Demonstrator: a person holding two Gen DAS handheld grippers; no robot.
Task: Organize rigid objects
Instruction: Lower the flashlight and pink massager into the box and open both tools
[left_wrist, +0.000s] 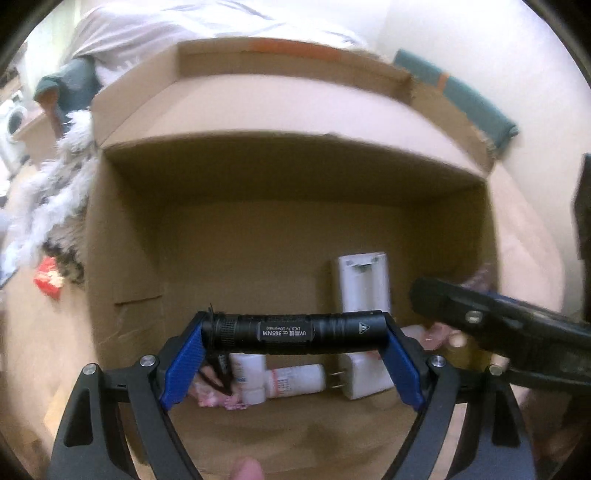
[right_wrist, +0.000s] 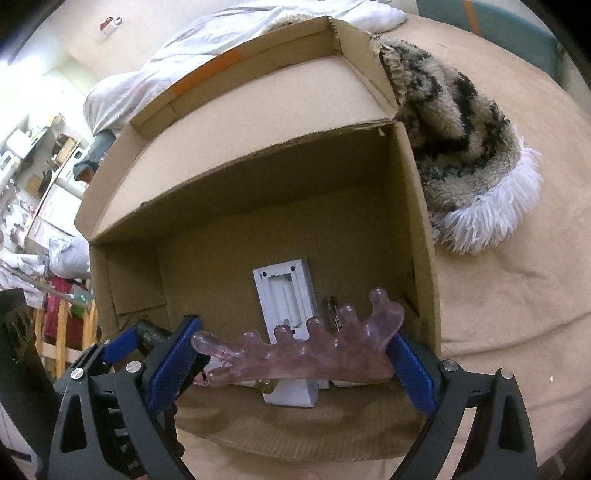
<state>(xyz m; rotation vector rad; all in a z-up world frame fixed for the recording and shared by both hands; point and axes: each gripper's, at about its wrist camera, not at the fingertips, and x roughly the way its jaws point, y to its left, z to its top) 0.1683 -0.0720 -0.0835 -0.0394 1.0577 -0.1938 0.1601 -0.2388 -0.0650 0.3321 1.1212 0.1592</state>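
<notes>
With the left gripper (left_wrist: 295, 334) clamped on the torch (left_wrist: 295, 332) and the right gripper (right_wrist: 295, 350) on the pink comb (right_wrist: 306, 350), lower both into the box (left_wrist: 295, 170) before releasing.

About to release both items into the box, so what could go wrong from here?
1. The black cylindrical flashlight is pinched end to end in the left gripper; it may roll onto the white bottle and white plug adapter below.
2. The translucent purple knobbed massage tool in the right gripper could strike the white rectangular casing.
3. The grippers sit close together inside the brown cardboard box and could collide.
</notes>
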